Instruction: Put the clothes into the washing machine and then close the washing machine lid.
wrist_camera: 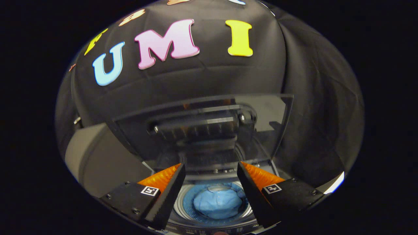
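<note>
A small top-loading washing machine (98,160) stands below me with its glassy dark lid (202,127) raised upright beyond the fingers. Down in the round drum (183,204) lies a bundled light blue garment (217,203), seen through the gap between my fingers. My gripper (211,169) hangs above the drum opening, open, with nothing between its fingers. The lid's lower edge sits just ahead of the fingertips and its glass reflects the gripper.
The machine's pale grey body extends off to the left of the fingers. The black booth cloth hangs close behind and to the right of the raised lid. A bright strip (334,184) shows low at the right.
</note>
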`<state>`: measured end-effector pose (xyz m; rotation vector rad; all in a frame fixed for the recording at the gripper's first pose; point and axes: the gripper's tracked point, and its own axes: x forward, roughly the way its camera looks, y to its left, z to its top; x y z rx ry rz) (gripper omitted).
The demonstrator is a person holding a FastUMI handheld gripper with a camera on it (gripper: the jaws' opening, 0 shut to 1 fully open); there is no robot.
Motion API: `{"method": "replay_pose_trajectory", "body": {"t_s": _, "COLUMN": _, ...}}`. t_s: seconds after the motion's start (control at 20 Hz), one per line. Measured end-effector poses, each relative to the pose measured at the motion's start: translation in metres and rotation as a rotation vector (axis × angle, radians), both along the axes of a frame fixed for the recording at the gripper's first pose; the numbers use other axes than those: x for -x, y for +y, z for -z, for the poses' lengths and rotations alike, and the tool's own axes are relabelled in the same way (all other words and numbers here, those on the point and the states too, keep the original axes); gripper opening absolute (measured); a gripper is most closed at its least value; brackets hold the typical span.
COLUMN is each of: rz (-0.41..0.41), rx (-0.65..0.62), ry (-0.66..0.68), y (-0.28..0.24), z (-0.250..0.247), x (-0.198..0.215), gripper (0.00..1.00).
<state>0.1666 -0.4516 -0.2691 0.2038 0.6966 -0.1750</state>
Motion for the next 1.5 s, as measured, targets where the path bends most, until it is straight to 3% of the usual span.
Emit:
{"method": "replay_pose_trajectory", "body": {"t_s": 0.15, "rz": -0.025, "rx": 0.008, "ry": -0.115, "y": 0.004, "z": -0.048, "x": -0.030, "gripper": 0.99}}
{"method": "replay_pose_trajectory", "body": {"t_s": 0.3, "rz": -0.082, "rx": 0.101, "ry": -0.259, "y": 0.006, "z": -0.094, "x": -0.067, "gripper": 0.99}}
{"method": "replay_pose_trajectory", "body": {"t_s": 0.4, "rz": -0.104, "rx": 0.131, "ry": -0.261, "y": 0.000, "z": -0.097, "x": -0.090, "gripper": 0.99}}
{"method": "replay_pose_trajectory", "body": {"t_s": 0.55, "rz": -0.113, "rx": 0.103, "ry": -0.102, "y": 0.005, "z": -0.047, "x": -0.124, "gripper": 0.99}}
{"method": "replay_pose_trajectory", "body": {"t_s": 0.7, "rz": -0.131, "rx": 0.091, "ry": -0.125, "y": 0.011, "z": -0.042, "x": -0.126, "gripper": 1.00}}
{"method": "replay_pose_trajectory", "body": {"t_s": 1.5, "rz": -0.048, "rx": 0.163, "ry": -0.141, "y": 0.007, "z": -0.055, "x": -0.081, "gripper": 1.00}}
